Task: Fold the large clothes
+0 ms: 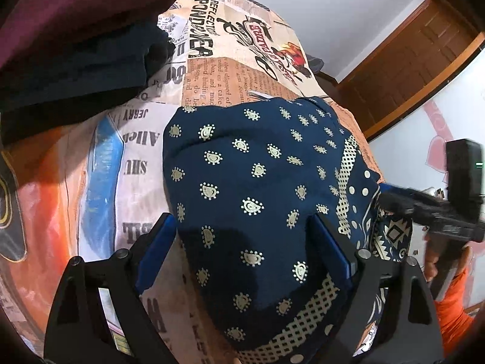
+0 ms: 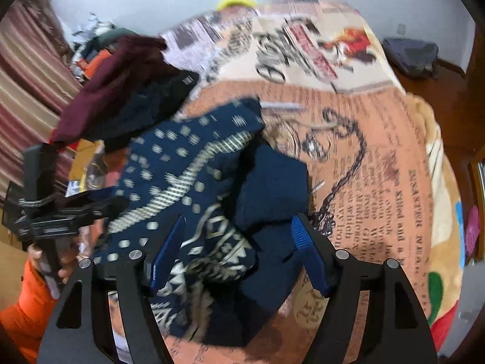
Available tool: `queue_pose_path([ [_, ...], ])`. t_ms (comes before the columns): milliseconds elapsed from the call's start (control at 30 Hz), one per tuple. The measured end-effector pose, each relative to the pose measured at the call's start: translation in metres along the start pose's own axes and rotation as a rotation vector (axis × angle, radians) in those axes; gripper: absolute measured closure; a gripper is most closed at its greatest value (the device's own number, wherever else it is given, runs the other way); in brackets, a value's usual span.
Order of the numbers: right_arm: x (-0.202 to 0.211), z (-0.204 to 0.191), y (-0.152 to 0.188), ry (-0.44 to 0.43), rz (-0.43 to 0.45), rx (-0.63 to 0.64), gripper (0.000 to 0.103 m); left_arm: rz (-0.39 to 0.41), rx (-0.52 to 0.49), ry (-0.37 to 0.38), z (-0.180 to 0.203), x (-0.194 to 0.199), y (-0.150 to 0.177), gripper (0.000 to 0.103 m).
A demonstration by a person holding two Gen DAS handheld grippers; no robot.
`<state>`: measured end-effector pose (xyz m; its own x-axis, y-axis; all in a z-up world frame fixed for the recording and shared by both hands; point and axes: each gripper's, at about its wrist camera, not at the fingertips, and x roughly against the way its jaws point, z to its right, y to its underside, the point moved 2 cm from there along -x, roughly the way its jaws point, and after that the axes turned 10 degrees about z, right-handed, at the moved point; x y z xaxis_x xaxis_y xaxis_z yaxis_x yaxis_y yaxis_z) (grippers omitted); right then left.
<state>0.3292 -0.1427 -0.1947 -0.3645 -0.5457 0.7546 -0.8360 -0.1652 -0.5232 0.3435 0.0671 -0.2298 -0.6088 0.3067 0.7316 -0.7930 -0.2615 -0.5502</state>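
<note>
A navy garment with cream paisley dots and a lattice border (image 1: 257,188) lies bunched on the bed, and it also shows in the right wrist view (image 2: 194,163). My left gripper (image 1: 242,230) is open, its blue pads straddling the near part of the cloth. My right gripper (image 2: 239,233) is open over the patterned border and a plain navy fold, blurred by motion. The right gripper also shows in the left wrist view (image 1: 424,209) at the garment's right edge. The left gripper also shows in the right wrist view (image 2: 100,206) at the cloth's left side.
The bed carries a newspaper-print cover (image 1: 212,69). A pile of maroon and dark clothes (image 1: 75,36) sits at the far left, and it also shows in the right wrist view (image 2: 127,91). A wooden door (image 1: 418,60) and the bed's right edge (image 2: 436,163) bound the space.
</note>
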Motion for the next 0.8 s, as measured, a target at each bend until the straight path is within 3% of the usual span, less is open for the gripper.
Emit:
queue_pose_path([
  [67, -0.015, 0.007, 0.004, 0.025, -0.043, -0.02, 0.034, -0.008, 0.006, 0.007, -0.002, -0.002, 0.002, 0.012],
  [167, -0.021, 0.02, 0.01, 0.017, -0.047, -0.061, 0.025, -0.023, 0.039, 0.025, -0.007, -0.002, 0.005, 0.012],
  [300, -0.016, 0.024, 0.012, -0.04, -0.066, -0.055, 0.023, -0.039, 0.075, 0.056, -0.011, -0.001, 0.007, 0.012],
  [400, -0.022, 0.023, 0.011, -0.073, -0.084, -0.052, 0.015, -0.068, 0.097, 0.09, -0.013, -0.008, 0.005, 0.012],
  [567, -0.049, 0.012, 0.004, -0.118, -0.125, -0.021, 0.014, -0.105, 0.15, 0.134, -0.017, -0.026, 0.002, 0.006],
  [733, -0.067, 0.013, -0.002, -0.193, -0.146, -0.078, 0.014, -0.151, 0.236, 0.211, -0.023, -0.051, 0.004, 0.002],
  [800, -0.069, 0.012, -0.002, -0.202, -0.149, -0.077, 0.019, -0.151, 0.254, 0.229, -0.025, -0.054, 0.003, 0.002],
])
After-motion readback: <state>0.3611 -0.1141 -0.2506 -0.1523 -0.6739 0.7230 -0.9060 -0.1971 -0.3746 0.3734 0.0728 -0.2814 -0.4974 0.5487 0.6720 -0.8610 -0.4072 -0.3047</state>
